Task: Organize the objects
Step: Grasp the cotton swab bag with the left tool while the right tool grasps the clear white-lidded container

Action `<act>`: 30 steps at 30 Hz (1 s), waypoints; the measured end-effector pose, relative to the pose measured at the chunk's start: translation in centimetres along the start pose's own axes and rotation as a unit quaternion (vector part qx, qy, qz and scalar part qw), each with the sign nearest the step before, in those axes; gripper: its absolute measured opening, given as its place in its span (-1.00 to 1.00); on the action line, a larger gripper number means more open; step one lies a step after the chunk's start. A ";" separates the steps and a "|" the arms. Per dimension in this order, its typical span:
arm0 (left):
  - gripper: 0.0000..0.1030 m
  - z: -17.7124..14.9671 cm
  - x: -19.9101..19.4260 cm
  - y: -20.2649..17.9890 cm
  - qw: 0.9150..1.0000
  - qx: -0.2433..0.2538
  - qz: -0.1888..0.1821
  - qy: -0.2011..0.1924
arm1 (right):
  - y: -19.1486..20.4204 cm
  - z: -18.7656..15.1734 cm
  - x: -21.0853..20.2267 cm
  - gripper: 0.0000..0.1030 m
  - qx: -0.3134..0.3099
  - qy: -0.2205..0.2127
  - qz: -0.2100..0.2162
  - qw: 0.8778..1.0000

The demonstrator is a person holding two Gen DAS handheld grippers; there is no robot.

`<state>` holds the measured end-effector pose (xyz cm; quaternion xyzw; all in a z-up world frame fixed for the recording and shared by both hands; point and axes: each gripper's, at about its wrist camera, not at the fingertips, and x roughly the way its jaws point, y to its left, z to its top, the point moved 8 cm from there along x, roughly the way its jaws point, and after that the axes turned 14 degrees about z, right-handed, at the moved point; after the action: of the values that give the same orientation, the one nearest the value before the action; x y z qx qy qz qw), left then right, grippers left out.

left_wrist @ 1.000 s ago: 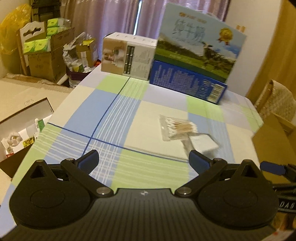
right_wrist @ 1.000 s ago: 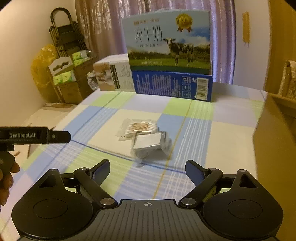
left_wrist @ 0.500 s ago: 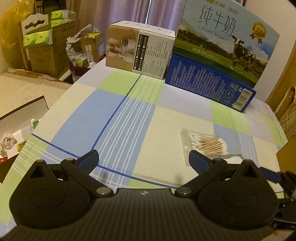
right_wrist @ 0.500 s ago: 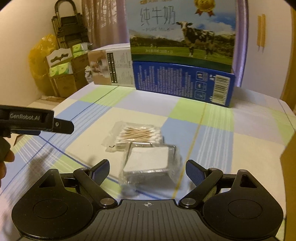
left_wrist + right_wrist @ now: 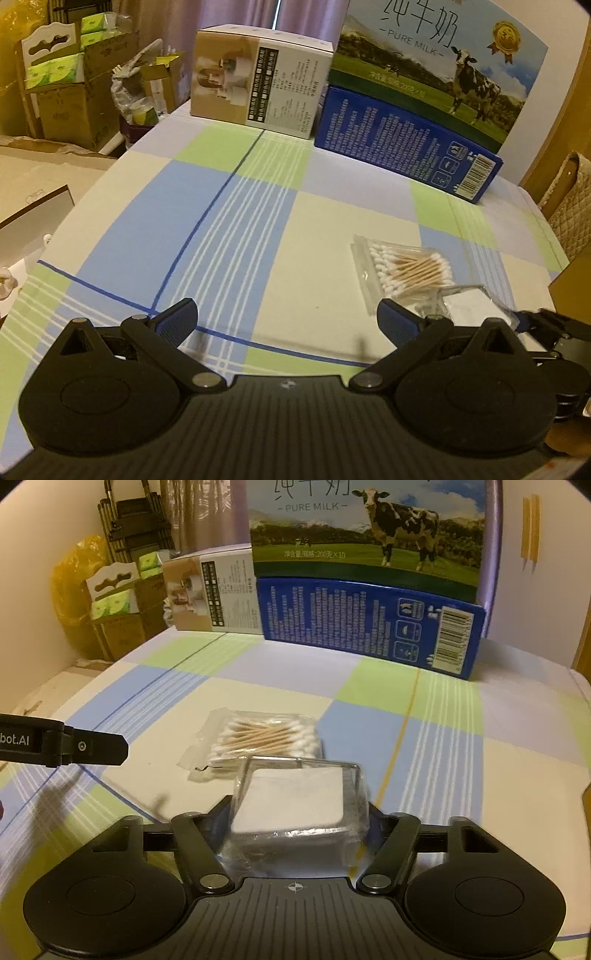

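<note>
Since 0.5 s ago, the clear box of white pads (image 5: 295, 808) has come between the fingers of the right tool (image 5: 295, 825), and the jaws have been narrowed from wide open until they are pressed against its 2 sides. The box is gripped low and near its close end, presumably so that it can be lifted level off the tabletop (image 5: 424, 760) (whether it is already lifted cannot be told). The packet of cotton swabs (image 5: 266, 738) lies just beyond it, touching or nearly so, and is left untouched. The left tool (image 5: 288, 321) is held wide open with nothing between its fingers, hovering over the checked cloth to the left of both items, apparently kept clear of the grasp. The milk carton (image 5: 369, 590) and the brown box (image 5: 258, 92) stand at the far edge of the tabletop.
</note>
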<state>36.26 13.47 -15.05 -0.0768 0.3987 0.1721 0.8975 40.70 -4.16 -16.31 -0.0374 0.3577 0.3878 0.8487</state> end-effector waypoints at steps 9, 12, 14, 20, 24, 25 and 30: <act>0.83 1.3 0.4 -4.7 0.988 0.139 -0.040 -0.044 | -3.6 0.1 -2.6 0.21 0.039 -0.004 -0.038 0.999; 0.75 1.8 0.9 -6.8 0.981 0.180 -0.054 -0.054 | -4.4 0.1 -3.5 0.21 0.054 -0.007 -0.038 0.998; 0.71 2.2 1.0 -8.3 0.975 0.205 -0.056 -0.061 | -4.8 0.0 -4.1 0.21 0.062 -0.009 -0.039 0.997; 0.63 1.3 2.7 -13.6 0.930 0.349 -0.093 -0.067 | -5.6 0.2 -5.1 0.21 0.075 -0.015 -0.040 0.996; 0.59 0.7 4.1 -15.1 0.909 0.393 -0.127 -0.050 | -6.0 0.1 -5.5 0.21 0.081 -0.016 -0.044 0.996; 0.54 0.7 4.3 -15.3 0.907 0.397 -0.132 -0.048 | -6.0 0.1 -5.5 0.21 0.081 -0.016 -0.045 0.996; 0.09 0.2 4.9 -15.9 0.903 0.393 -0.171 -0.009 | -6.2 -0.4 -5.0 0.21 0.086 -0.007 -0.044 0.995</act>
<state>45.35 -0.07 -18.54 0.2168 0.4066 -0.1539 0.8741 42.52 -11.73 -14.76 0.0223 0.3820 0.3181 0.8674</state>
